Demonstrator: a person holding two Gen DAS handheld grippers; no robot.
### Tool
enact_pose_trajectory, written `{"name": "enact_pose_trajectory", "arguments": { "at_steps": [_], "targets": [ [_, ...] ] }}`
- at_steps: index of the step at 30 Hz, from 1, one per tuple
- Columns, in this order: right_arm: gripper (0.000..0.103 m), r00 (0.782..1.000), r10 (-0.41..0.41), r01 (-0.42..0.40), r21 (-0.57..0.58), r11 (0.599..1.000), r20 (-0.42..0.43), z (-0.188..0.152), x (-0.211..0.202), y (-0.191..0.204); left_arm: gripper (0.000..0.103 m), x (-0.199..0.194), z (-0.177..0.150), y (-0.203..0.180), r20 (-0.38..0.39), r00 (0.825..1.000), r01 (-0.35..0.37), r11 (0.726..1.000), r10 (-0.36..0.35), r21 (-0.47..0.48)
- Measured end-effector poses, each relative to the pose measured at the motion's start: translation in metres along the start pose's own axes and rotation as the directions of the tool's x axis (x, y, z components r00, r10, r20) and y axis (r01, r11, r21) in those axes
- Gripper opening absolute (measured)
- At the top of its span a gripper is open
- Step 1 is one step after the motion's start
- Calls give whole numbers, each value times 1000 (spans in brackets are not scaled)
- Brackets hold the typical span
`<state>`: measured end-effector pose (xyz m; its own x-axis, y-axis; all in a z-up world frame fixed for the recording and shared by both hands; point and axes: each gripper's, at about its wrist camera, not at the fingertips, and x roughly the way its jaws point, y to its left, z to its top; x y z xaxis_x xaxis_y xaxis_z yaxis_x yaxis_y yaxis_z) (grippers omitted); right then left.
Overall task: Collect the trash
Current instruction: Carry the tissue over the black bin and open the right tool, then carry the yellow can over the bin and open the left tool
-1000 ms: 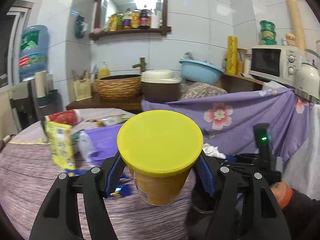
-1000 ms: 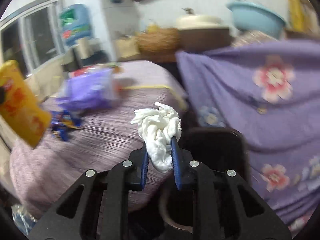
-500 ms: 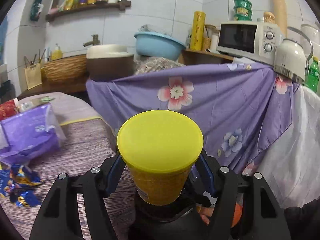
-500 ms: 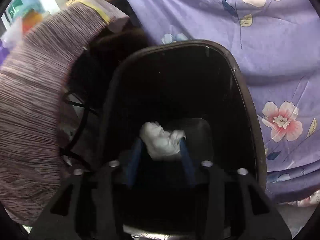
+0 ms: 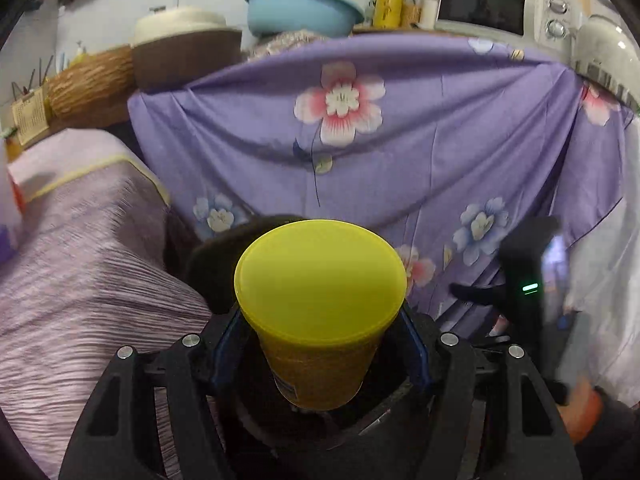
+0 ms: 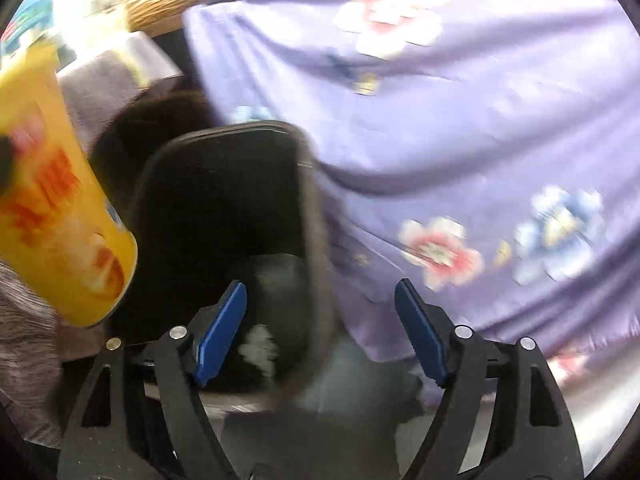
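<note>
1. What changed: our right gripper (image 6: 320, 332) has just been opening its jaws, and now they stand wide with nothing between them. A second ago they pinched a crumpled white tissue; half a sec ago it was loose between them over the bin.
2. The tissue (image 6: 258, 348) now lies inside the black bin (image 6: 312, 216), low in the right wrist view, just right of the left blue pad. It is blurred, so we cannot tell its exact shape.
3. Meaning for the task: we judge one piece of trash is delivered, and the right gripper is free for the next one.
4. Our left gripper (image 5: 320, 344) is closed on the yellow cup (image 5: 320, 280); both blue pads press its sides below the lid. This grip is the same as a sec ago.
5. Compared w/ a sec ago, the left wrist view shows less of the table (image 5: 80, 280) and more of the purple flower cloth (image 5: 400, 160); the dark bin rim is now behind and under the cup, centre-bottom of the frame.
6. In the right wrist view the cup is at the left edge, tilted, its bottom end near the bin's left rim.
7. How the cup looks: yellow flat lid, yellow body w/ red print and a small label, approx. cone shape. Probably light, empty packaging; contents we cannot see.
8. Next, in our judgement: the cup should go over the bin's opening and be released.
</note>
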<state>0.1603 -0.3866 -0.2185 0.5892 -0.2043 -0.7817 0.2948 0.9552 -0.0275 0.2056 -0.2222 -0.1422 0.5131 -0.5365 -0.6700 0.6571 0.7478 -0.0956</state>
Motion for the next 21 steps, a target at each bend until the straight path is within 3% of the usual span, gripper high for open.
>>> {"name": "enact_pose_trajectory", "arguments": {
  "at_steps": [5, 10, 18, 21],
  "targets": [
    [77, 1000, -24, 24, 89, 996, -1, -22, -11, -39, 66, 62, -12, 3, -107, 994, -16, 999, 13, -30],
    [77, 1000, -24, 25, 141, 990, -5, -32, -23, -54, 66, 115, -29, 9, -228, 973, -41, 998, 27, -57],
    [79, 1000, -17, 16, 147, 989, 7, -31, -26, -51, 66, 151, -51, 7, -355, 934, -49, 998, 33, -36],
    [80, 1000, -14, 12, 147, 989, 13, -30, -26, -50, 81, 149, -50, 5, -343, 939, -43, 998, 26, -41]
  ]
}}
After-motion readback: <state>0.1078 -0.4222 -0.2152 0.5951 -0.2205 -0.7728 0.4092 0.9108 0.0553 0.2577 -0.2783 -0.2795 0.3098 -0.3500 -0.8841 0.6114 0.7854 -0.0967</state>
